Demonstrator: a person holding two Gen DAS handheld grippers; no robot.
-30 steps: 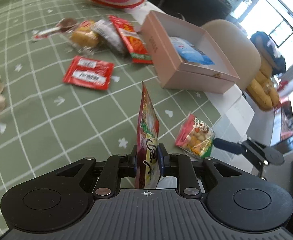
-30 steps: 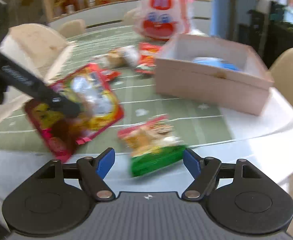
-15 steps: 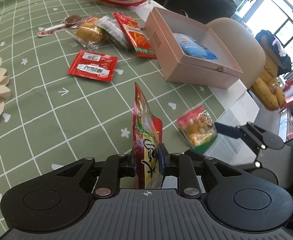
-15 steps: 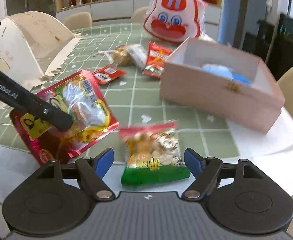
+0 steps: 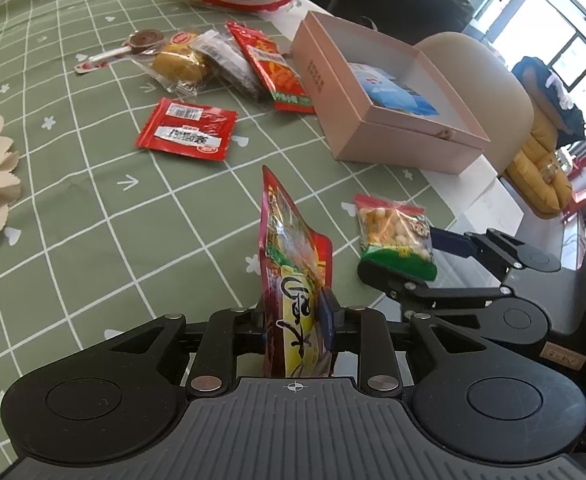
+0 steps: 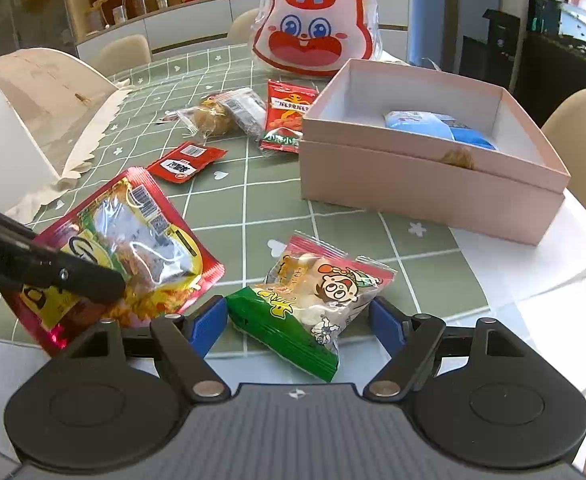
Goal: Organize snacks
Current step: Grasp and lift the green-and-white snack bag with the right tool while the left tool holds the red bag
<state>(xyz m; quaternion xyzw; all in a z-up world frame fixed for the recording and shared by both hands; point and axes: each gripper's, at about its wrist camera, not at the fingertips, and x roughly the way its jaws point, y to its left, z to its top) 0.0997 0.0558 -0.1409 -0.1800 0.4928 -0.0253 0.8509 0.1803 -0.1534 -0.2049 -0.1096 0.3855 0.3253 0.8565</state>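
Snacks lie scattered on the green cloth near the pink box [image 6: 425,184]: red packet [image 5: 293,280] pinched upright by the left gripper [image 5: 296,320], whose jaws have just been opening, may drop; green-ended packet [image 6: 313,300] is straddled, untouched, by the spread right gripper [image 6: 297,322].

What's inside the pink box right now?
The pink box holds a blue packet toward its far right side; the rest of the visible floor is bare white. Its near wall hides the floor just behind it, so anything there cannot be seen.
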